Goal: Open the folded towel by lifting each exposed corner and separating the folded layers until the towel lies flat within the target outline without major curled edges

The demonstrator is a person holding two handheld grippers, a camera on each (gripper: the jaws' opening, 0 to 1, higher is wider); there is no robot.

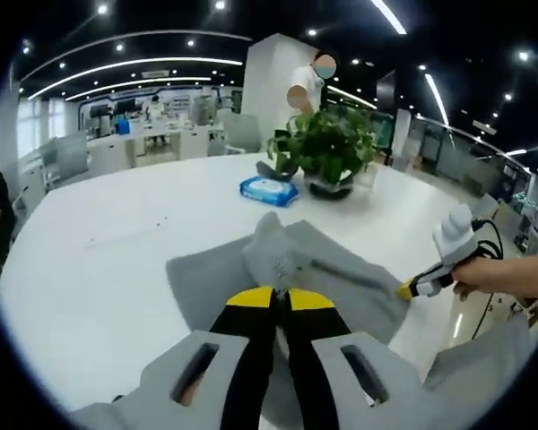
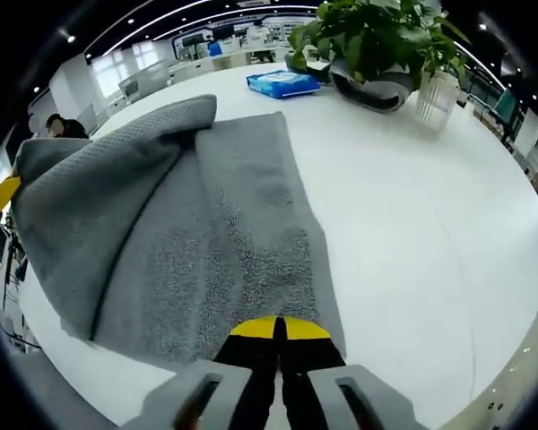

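Note:
A grey towel (image 1: 341, 278) lies partly folded on the white round table (image 1: 117, 260). My left gripper (image 1: 273, 297) is shut on a towel layer, which rises in a crumpled peak just ahead of the yellow tips. In the right gripper view that layer (image 2: 99, 197) is lifted and folded over at the left, with the left gripper's yellow tip (image 2: 5, 193) at its corner. My right gripper (image 2: 276, 329) is shut on the near edge of the flat lower towel layer (image 2: 242, 251). Seen from the left gripper view, the right gripper (image 1: 405, 289) pinches the towel's right corner.
A potted plant (image 1: 327, 148) and a blue wipes pack (image 1: 269, 189) stand on the table beyond the towel; the same plant (image 2: 377, 45) and pack (image 2: 282, 83) appear in the right gripper view. A hand (image 1: 507, 273) holds the right gripper. Office desks and people are behind.

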